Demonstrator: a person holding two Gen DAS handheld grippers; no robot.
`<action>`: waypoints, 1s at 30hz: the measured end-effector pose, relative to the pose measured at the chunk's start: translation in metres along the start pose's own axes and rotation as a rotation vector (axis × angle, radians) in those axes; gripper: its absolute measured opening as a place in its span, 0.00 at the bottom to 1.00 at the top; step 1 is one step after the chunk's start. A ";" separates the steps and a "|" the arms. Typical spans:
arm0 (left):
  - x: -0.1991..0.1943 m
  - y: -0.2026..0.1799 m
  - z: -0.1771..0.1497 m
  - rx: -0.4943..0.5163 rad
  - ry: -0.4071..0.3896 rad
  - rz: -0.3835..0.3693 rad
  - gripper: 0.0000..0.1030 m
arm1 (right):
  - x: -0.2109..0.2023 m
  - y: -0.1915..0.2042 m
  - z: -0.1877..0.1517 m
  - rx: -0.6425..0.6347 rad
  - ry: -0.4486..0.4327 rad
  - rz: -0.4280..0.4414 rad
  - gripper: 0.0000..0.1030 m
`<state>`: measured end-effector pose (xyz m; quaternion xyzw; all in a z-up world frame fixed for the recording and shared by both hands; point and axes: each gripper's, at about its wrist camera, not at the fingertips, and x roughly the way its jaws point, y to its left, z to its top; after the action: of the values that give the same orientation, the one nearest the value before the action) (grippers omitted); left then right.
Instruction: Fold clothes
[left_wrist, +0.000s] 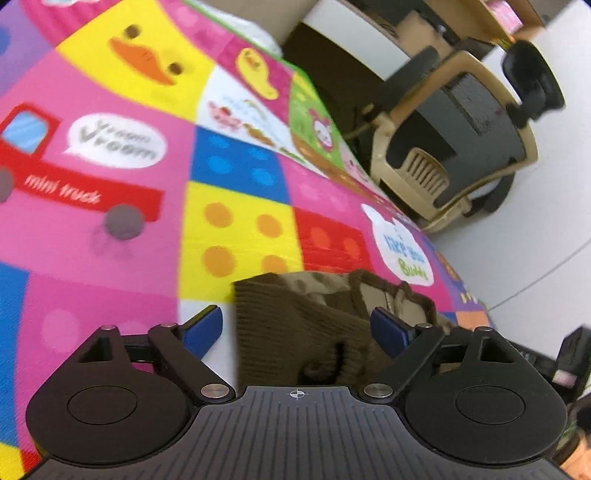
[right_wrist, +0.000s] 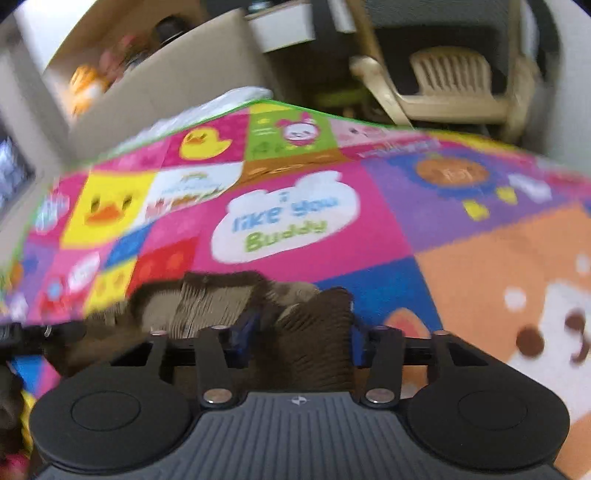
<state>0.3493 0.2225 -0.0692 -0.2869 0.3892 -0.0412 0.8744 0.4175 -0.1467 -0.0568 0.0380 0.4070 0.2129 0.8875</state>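
Note:
A brown knit garment (left_wrist: 295, 332) with a beige patterned lining lies on the colourful play mat (left_wrist: 110, 229). My left gripper (left_wrist: 297, 328) is open, and its blue pads (left_wrist: 203, 328) stand wide apart on either side of the garment's ribbed edge. In the right wrist view the same garment (right_wrist: 207, 299) is bunched up, and a thick ribbed fold (right_wrist: 314, 332) fills the gap between the fingers. My right gripper (right_wrist: 300, 336) is narrowed onto that fold. Both views are blurred.
The play mat (right_wrist: 480, 258) covers most of the floor. Beyond its far edge stand a beige plastic chair (left_wrist: 443, 147) (right_wrist: 450, 85), a black office chair (left_wrist: 532, 81) and a cardboard box (right_wrist: 166, 74). White floor (left_wrist: 546, 229) lies to the right.

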 end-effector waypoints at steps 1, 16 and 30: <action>0.003 -0.004 -0.001 0.020 0.003 0.004 0.61 | -0.001 0.009 -0.001 -0.054 -0.006 -0.026 0.14; -0.160 -0.043 -0.087 0.366 -0.160 -0.128 0.11 | -0.232 0.016 -0.131 -0.198 -0.220 0.102 0.11; -0.241 0.020 -0.189 0.344 -0.056 -0.206 0.81 | -0.273 -0.020 -0.210 -0.111 -0.217 0.078 0.63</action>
<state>0.0458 0.2211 -0.0218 -0.1726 0.3204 -0.1883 0.9122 0.1117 -0.2990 -0.0084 0.0273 0.2942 0.2642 0.9181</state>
